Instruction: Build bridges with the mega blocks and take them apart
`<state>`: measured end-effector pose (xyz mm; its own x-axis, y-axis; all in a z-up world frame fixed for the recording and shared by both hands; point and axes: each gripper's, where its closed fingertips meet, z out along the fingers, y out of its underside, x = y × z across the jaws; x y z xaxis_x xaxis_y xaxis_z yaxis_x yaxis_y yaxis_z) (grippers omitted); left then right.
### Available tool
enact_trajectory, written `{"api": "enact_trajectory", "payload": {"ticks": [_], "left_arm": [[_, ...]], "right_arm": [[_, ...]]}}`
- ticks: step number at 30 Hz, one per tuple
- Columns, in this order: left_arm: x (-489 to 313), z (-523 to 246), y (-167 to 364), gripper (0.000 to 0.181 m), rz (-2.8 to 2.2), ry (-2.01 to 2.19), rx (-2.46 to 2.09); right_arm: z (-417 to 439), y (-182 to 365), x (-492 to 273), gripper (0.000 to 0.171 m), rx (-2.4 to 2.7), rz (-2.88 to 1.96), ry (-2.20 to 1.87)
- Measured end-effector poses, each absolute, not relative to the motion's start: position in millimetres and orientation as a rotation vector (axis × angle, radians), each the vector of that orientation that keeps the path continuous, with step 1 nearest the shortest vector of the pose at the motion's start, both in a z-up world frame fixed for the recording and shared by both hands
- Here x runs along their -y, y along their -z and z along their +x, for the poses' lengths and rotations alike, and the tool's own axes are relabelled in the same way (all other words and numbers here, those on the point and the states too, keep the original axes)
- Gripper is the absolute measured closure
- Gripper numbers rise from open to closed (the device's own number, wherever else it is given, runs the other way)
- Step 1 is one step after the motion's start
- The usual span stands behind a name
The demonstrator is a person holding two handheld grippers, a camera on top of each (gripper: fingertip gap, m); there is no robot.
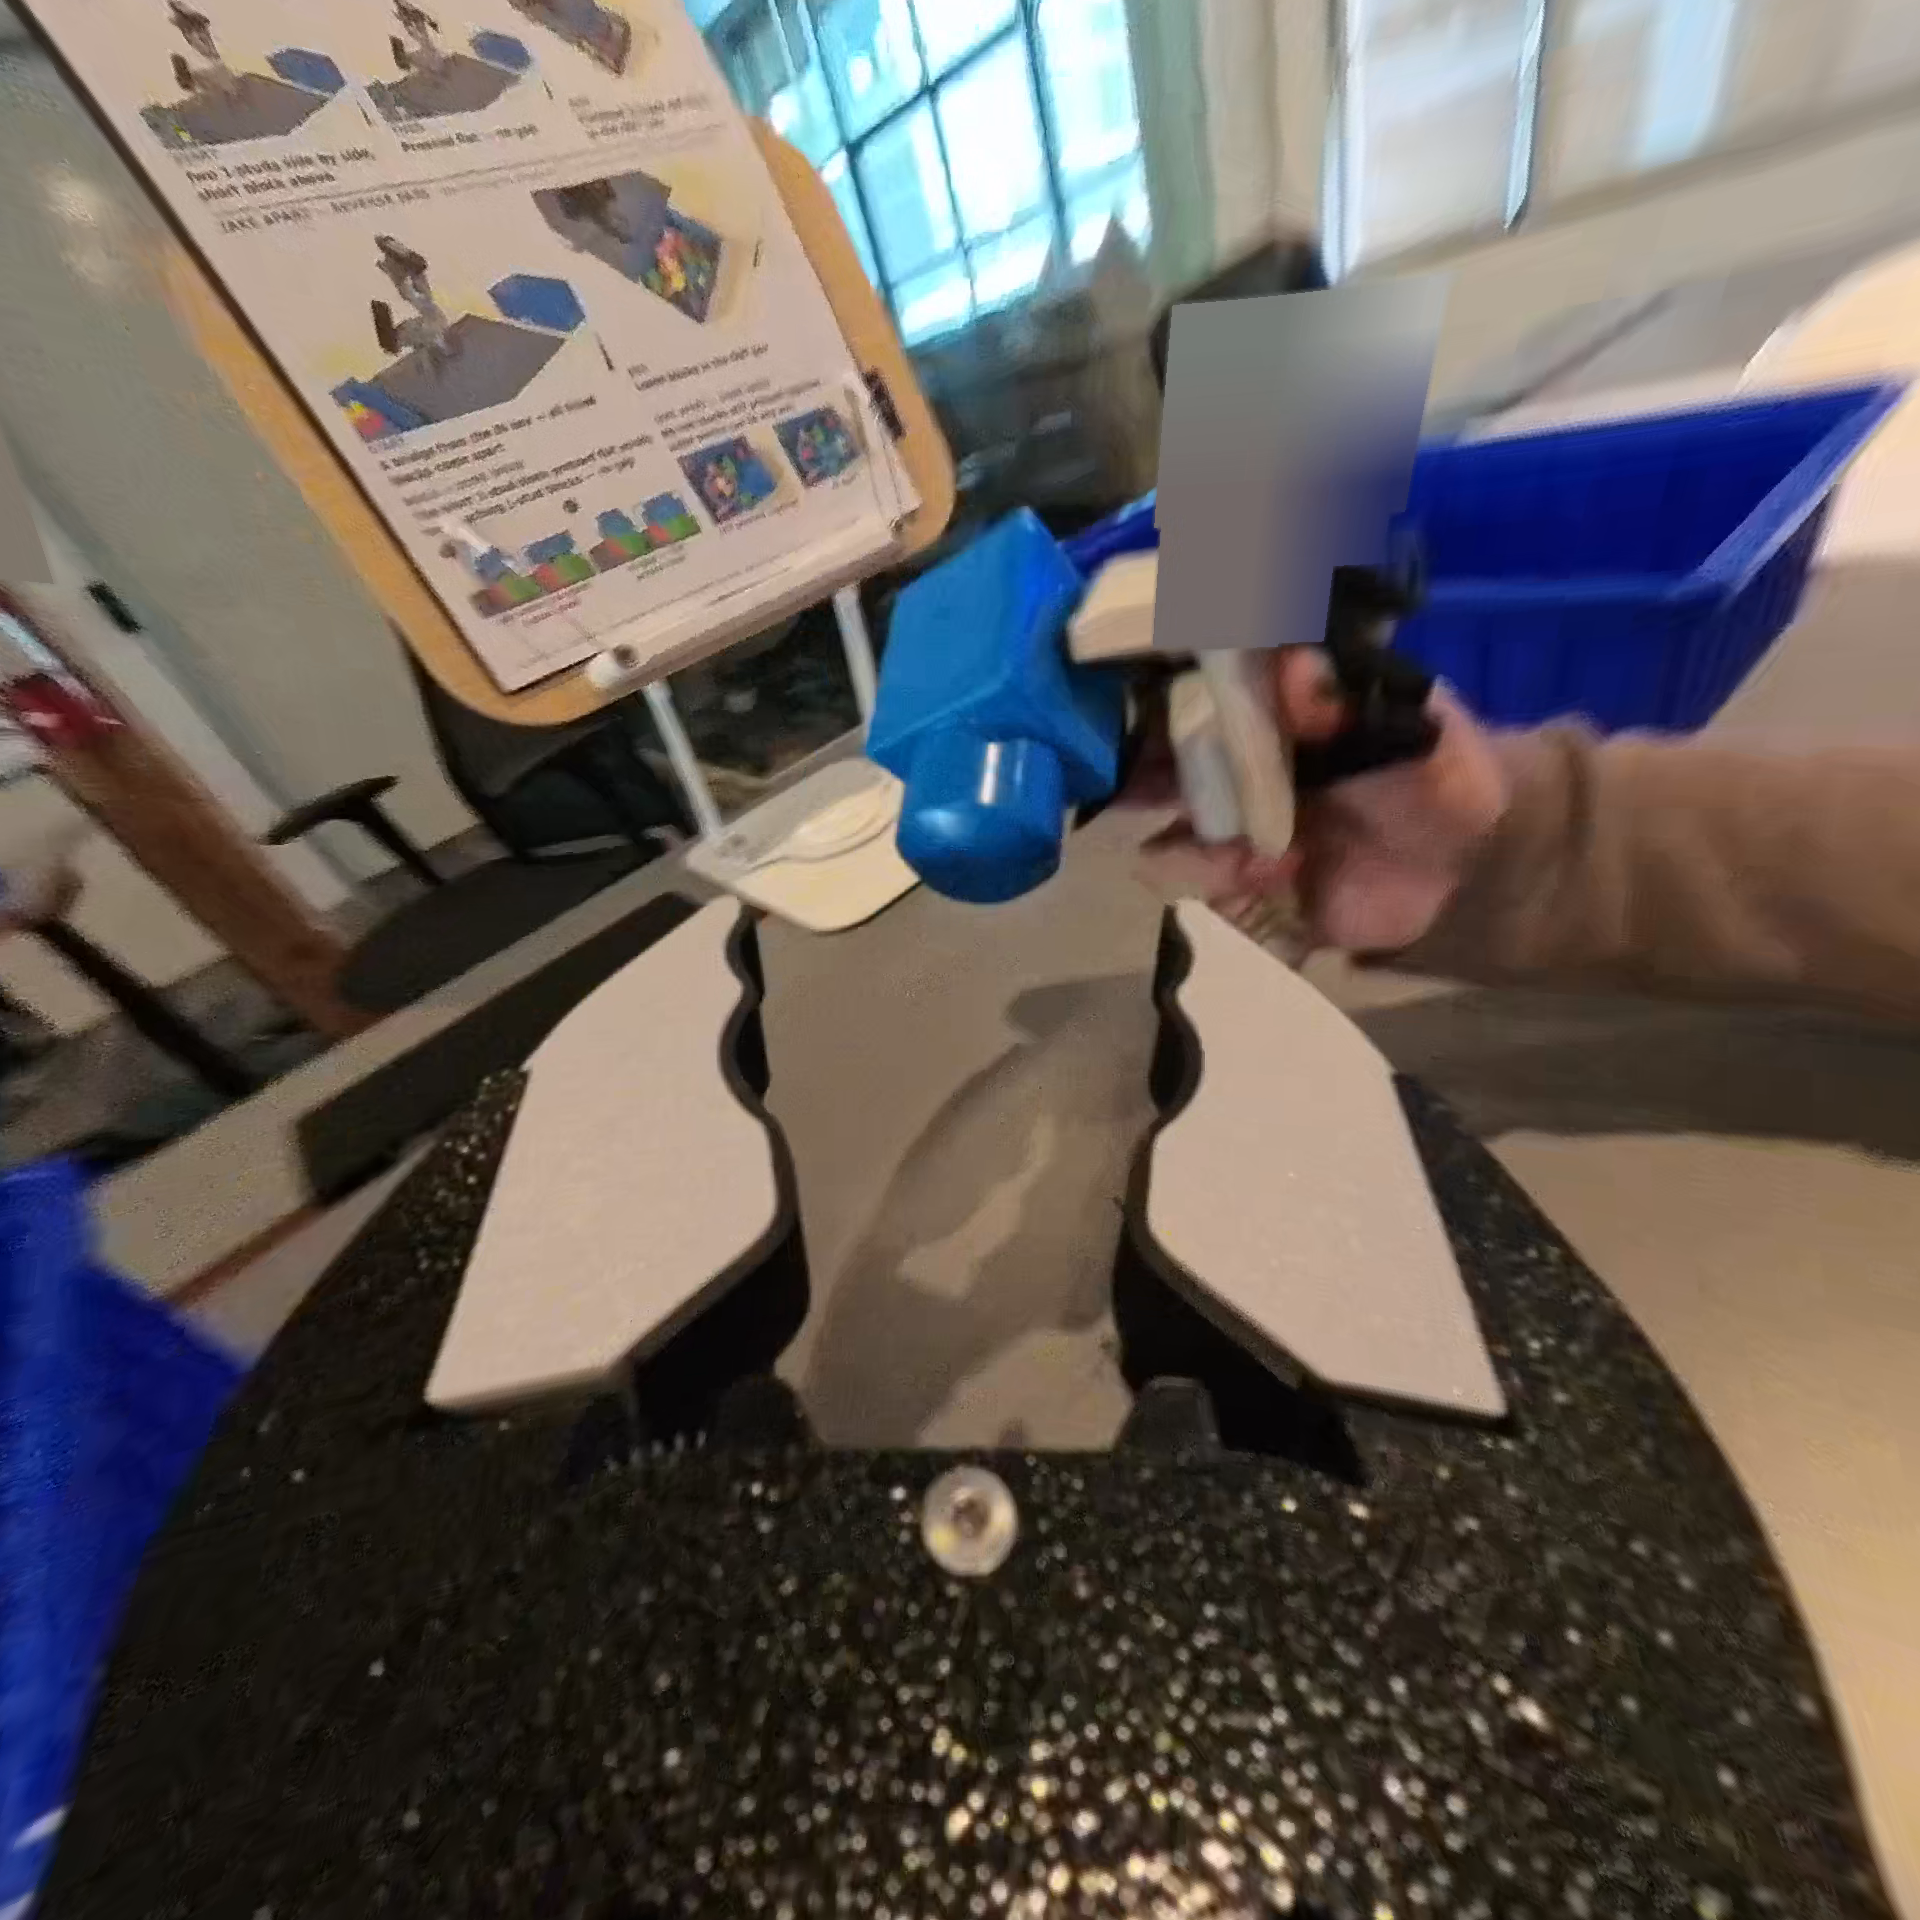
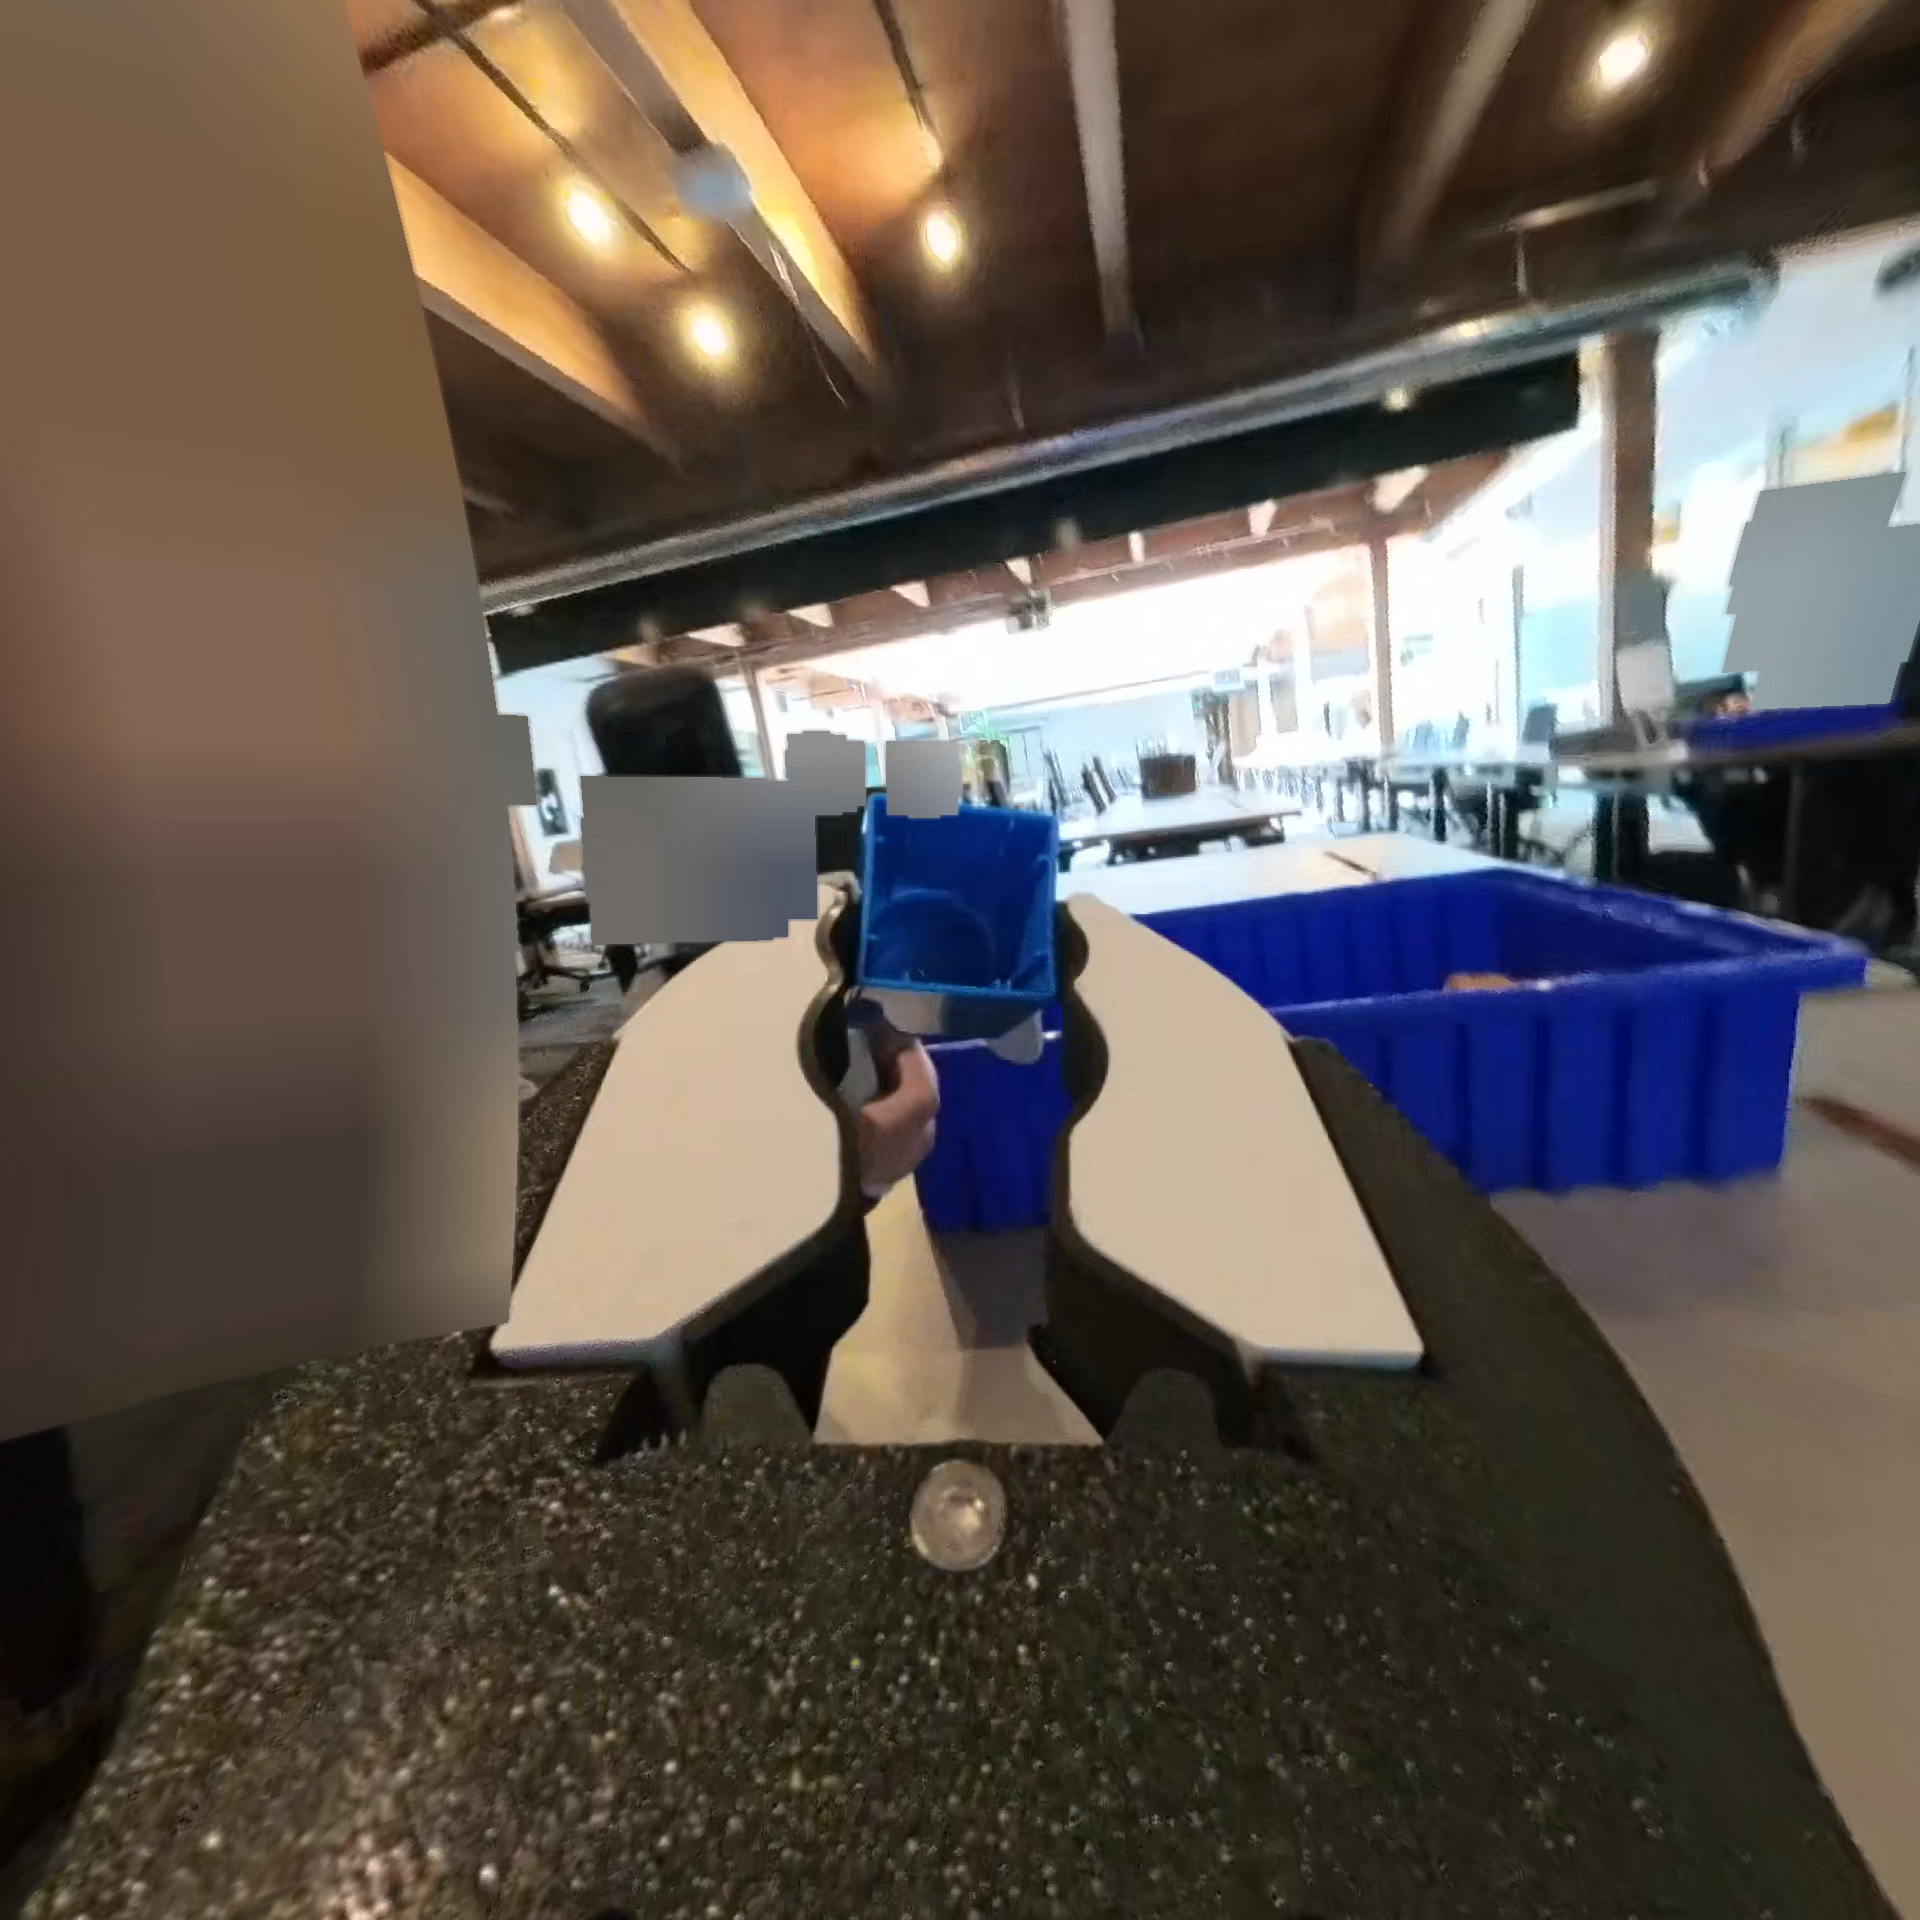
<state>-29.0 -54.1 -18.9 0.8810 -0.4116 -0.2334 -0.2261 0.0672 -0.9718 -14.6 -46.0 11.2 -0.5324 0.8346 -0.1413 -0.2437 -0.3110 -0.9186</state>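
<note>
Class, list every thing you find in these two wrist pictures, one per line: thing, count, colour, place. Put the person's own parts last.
Mega block: one, blue, gripped between the right gripper's fingertips, its hollow underside towards that camera.
Bin: two, blue; one behind the held block, another blurred at the left wrist view's lower left edge.
Instruction board: one, white sheet on a tan panel, on a stand at the table's far side.
Table: one, grey, below both grippers.
Chair: one, black, far background.
Left gripper: one, grey fingers, open, empty.
Right gripper: one, grey fingers, shut on the block.
Hand: one, brown sleeve, holding the right gripper.
</note>
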Motion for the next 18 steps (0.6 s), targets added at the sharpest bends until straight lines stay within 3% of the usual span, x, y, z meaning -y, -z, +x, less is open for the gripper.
{"api": "enact_trajectory", "payload": {"ticks": [12,18], "left_arm": [[65,-9,10,0.148,-1.477,0.628,-0.448],[67,-9,12,0.149,-1.511,0.629,-0.472]], "right_arm": [[-9,-7,60,0.135,1.198,-0.642,-1.894],[-9,-5,62,0.134,1.215,-0.627,-1.869]]}}
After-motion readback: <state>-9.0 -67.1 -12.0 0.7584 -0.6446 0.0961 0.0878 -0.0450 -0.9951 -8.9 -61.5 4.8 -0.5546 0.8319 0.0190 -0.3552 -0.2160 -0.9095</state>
